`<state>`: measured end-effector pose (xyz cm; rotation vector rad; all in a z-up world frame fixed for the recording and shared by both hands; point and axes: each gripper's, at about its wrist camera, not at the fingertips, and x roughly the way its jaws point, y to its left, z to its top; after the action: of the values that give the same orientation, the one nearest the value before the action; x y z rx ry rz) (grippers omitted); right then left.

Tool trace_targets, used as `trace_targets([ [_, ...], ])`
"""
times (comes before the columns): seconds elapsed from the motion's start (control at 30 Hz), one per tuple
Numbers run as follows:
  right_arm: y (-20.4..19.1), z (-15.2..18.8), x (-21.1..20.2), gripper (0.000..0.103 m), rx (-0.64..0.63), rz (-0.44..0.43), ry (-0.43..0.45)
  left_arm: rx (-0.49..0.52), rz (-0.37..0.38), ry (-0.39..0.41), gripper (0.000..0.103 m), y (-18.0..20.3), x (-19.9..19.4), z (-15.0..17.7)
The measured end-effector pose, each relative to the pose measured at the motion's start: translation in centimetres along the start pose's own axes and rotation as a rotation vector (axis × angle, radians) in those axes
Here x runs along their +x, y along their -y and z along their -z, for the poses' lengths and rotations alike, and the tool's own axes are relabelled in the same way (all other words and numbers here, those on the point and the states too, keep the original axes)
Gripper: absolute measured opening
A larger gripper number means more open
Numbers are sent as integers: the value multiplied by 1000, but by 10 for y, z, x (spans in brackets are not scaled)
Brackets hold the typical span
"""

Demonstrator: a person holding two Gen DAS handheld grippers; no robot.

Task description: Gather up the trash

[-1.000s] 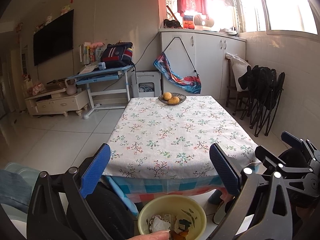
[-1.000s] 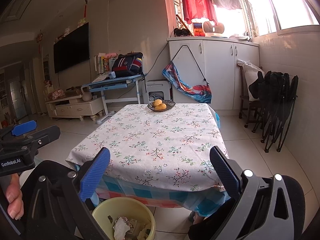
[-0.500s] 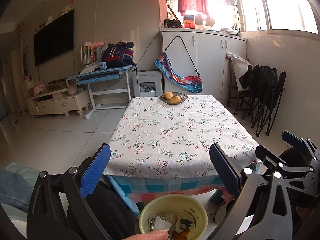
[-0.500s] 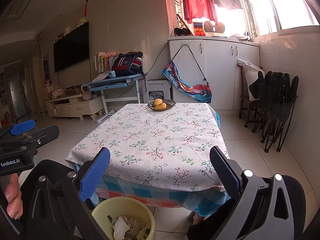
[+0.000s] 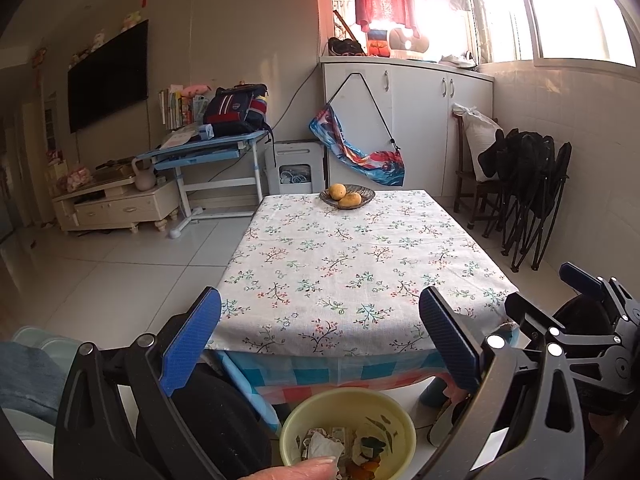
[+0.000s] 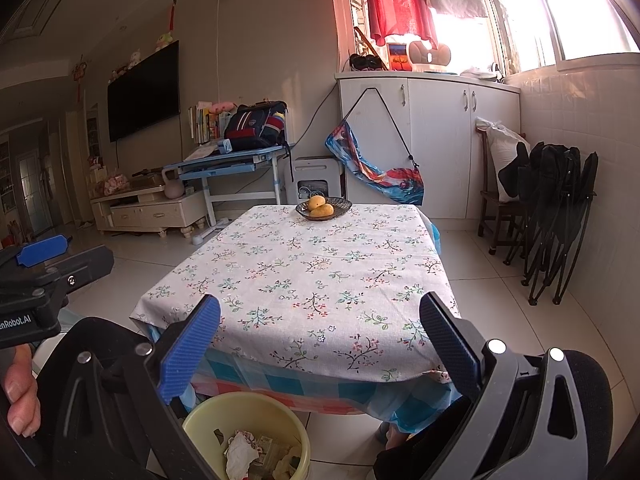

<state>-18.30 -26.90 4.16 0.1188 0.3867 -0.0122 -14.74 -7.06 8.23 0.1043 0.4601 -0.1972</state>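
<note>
A yellow trash bin (image 5: 394, 416) stands on the floor in front of the table, with crumpled paper and scraps (image 5: 325, 446) inside. It also shows in the right wrist view (image 6: 208, 416), holding trash (image 6: 240, 452). My left gripper (image 5: 320, 346) is open and empty, held above the bin before the near table edge. My right gripper (image 6: 320, 346) is open and empty, in the same pose to the right. The floral tablecloth table (image 5: 360, 264) shows no trash on top.
A dark dish with two yellow fruits (image 5: 347, 196) sits at the table's far end. Folded black chairs (image 5: 532, 192) lean against the right wall. A blue desk with a backpack (image 5: 236, 110) and a white cabinet (image 5: 408, 120) stand behind.
Both views have shifted very slightly; the grippers stay open and nothing was picked up or dropped.
</note>
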Motion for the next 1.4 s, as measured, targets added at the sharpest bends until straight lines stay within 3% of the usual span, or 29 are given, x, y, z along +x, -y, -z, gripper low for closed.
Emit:
trace_targets([
  [1.4,3,4,9,96,-21,-11,-32,3,-35,-25,96,-5,4,4],
])
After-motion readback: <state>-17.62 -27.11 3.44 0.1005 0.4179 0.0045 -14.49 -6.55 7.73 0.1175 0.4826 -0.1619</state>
